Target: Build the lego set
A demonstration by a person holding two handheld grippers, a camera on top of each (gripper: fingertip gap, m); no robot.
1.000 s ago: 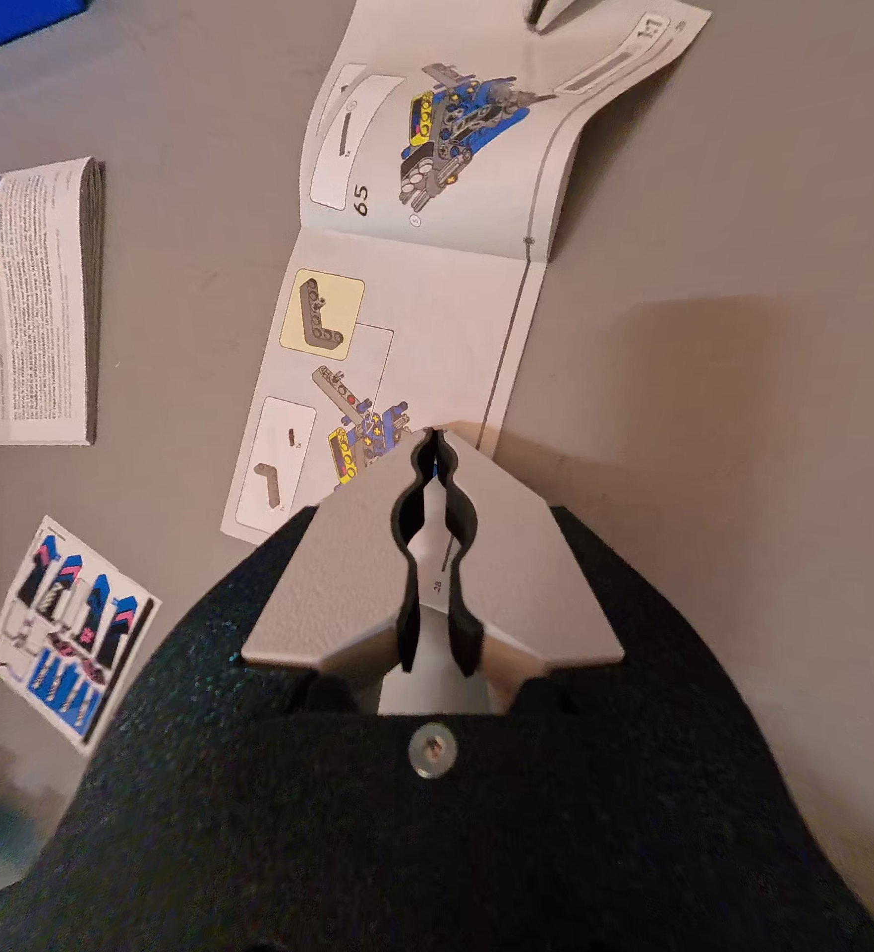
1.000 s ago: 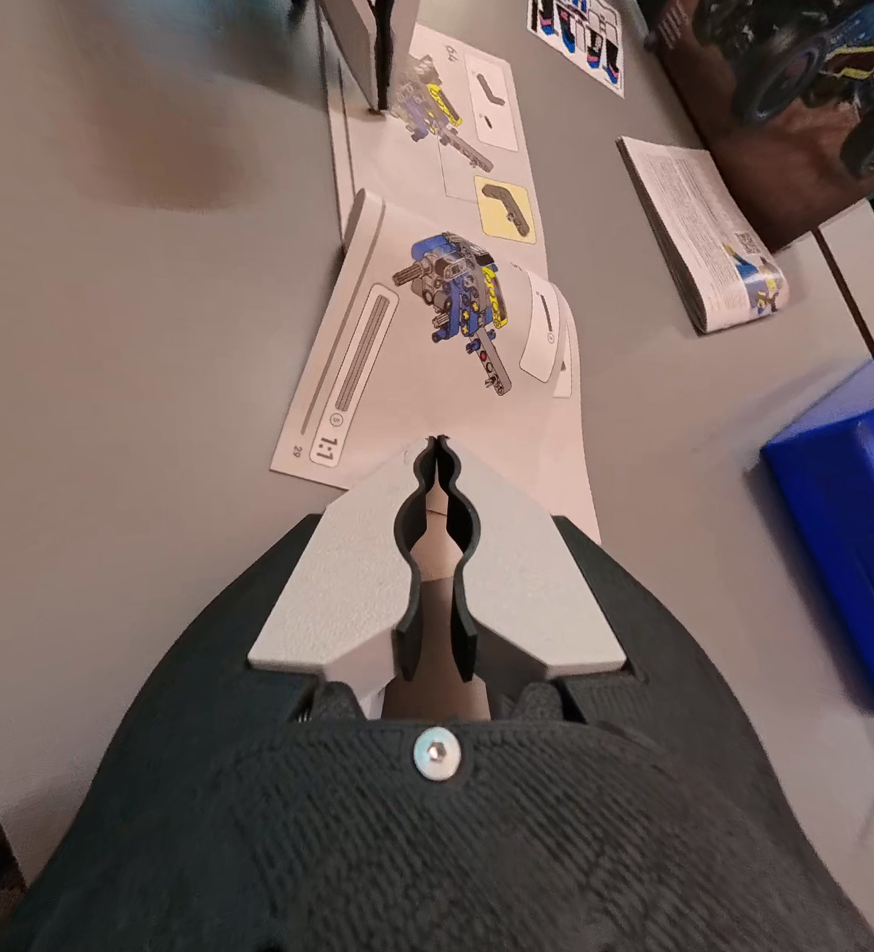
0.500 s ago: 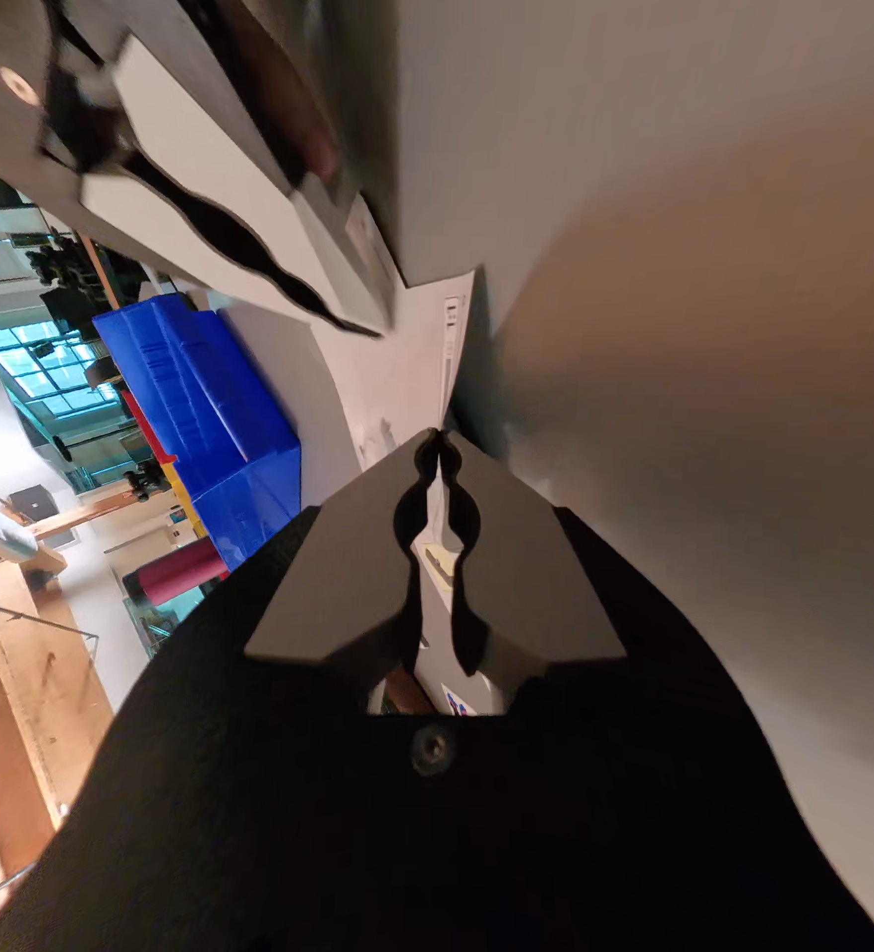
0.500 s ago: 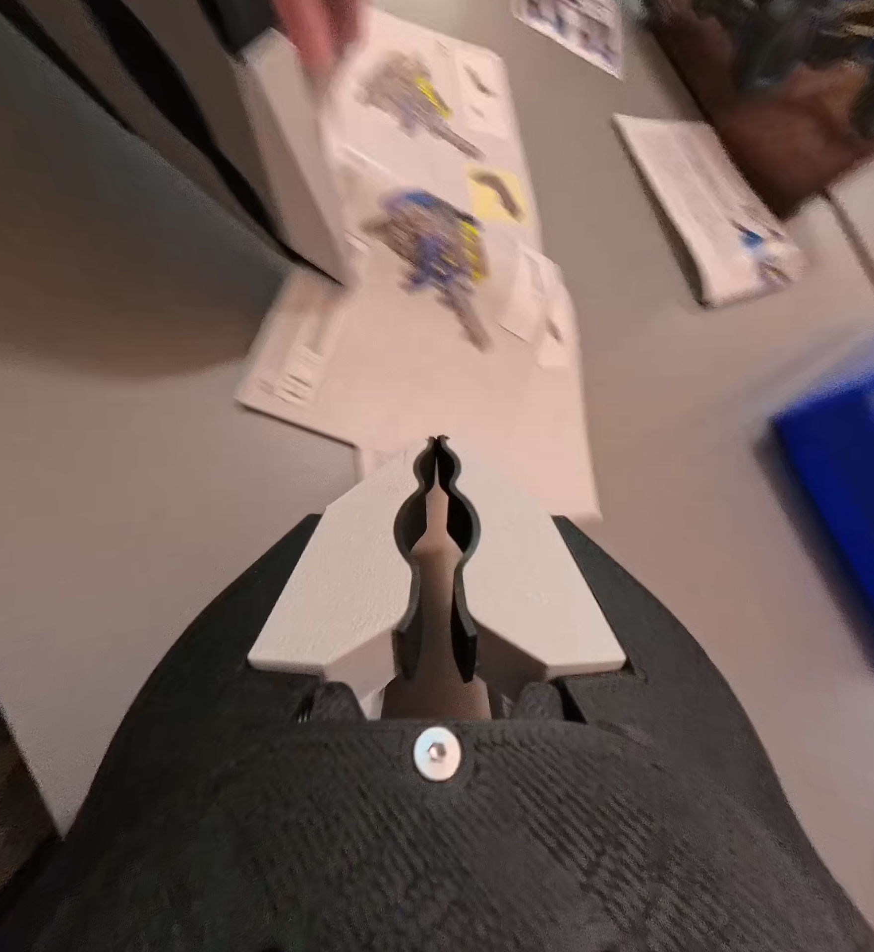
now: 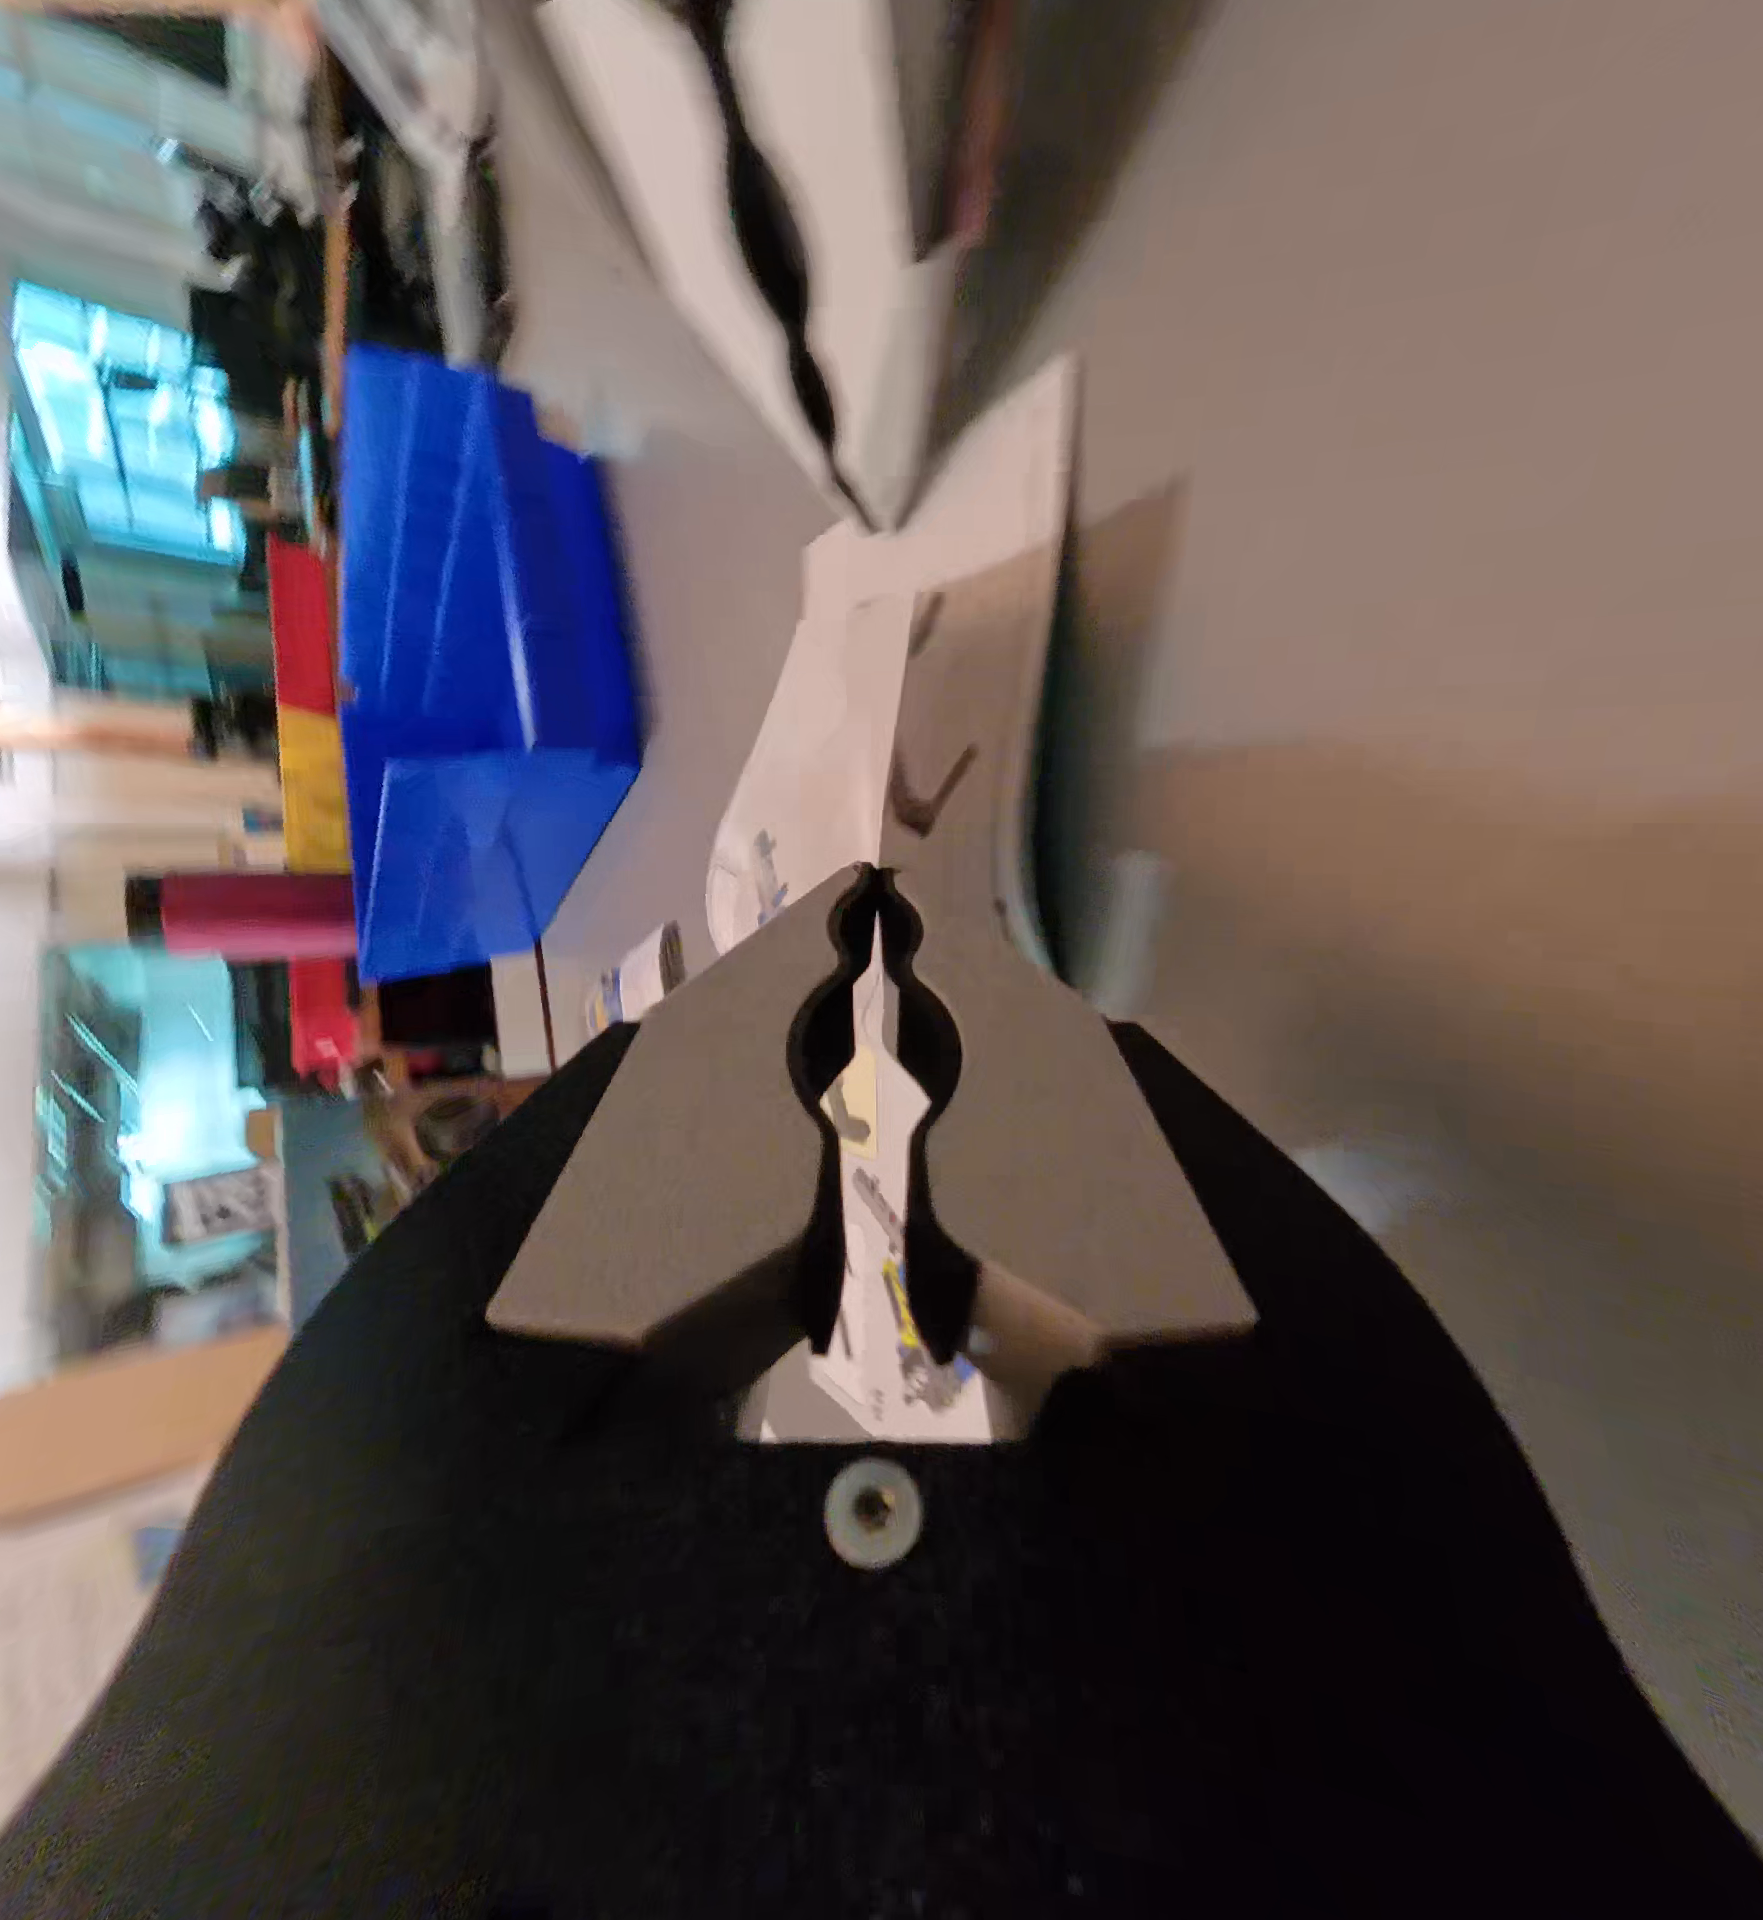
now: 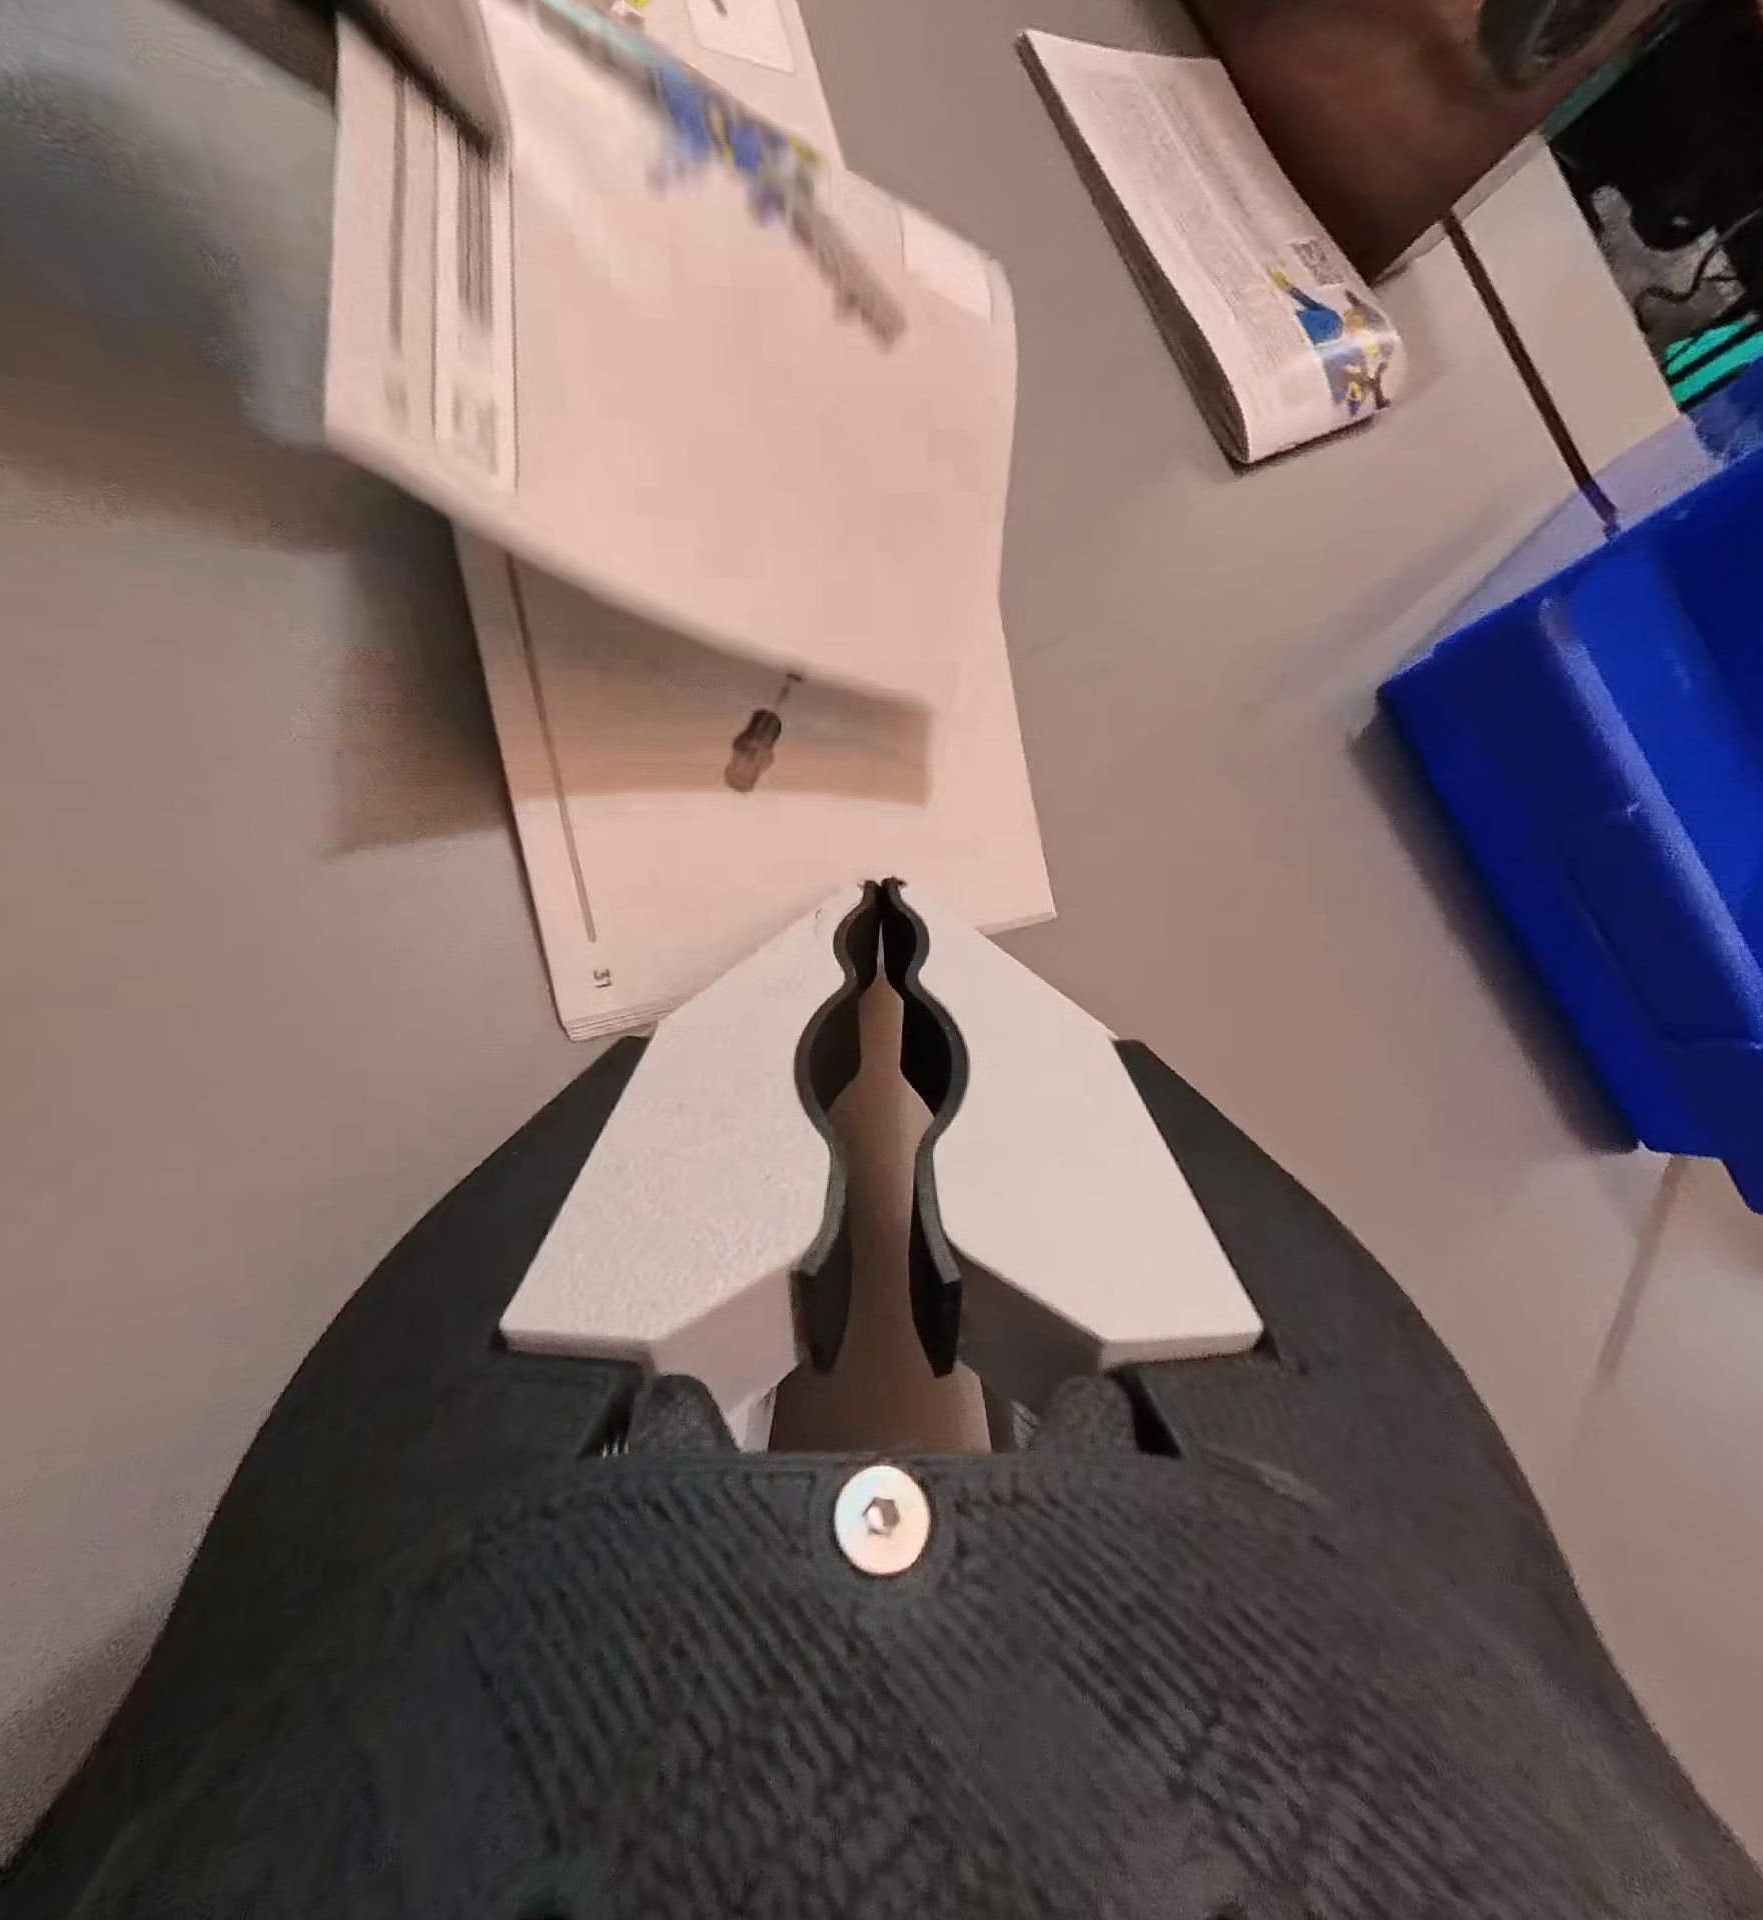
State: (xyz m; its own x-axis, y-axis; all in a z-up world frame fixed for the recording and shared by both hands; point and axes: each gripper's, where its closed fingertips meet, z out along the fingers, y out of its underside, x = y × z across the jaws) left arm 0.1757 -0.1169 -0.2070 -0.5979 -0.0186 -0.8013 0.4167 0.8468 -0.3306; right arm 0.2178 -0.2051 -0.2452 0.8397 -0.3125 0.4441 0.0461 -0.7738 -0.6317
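Observation:
An open instruction booklet (image 6: 752, 831) lies on the grey table (image 6: 181, 1039). My left gripper (image 5: 875, 873) is shut on one of its pages (image 5: 825, 707), seen edge-on and running through the closed jaws. In the right wrist view that page (image 6: 700, 416) hangs lifted and blurred above the booklet, casting a shadow, with the left gripper (image 6: 409, 83) dark at the top left. My right gripper (image 6: 882, 885) is shut with nothing between its pads, its tips at the booklet's near edge. In the left wrist view it (image 5: 856, 488) points down onto the booklet.
A blue bin (image 6: 1635, 831) stands on the table to the right of the booklet and also shows in the left wrist view (image 5: 482, 644). A folded printed leaflet (image 6: 1220, 239) lies beyond it, next to a dark box (image 6: 1376, 104). Left tips to right tips: about 11 cm.
My left gripper has rolled onto its side and lifted a booklet page off the table, staying shut. My right gripper, still shut, has moved to the booklet's near edge.

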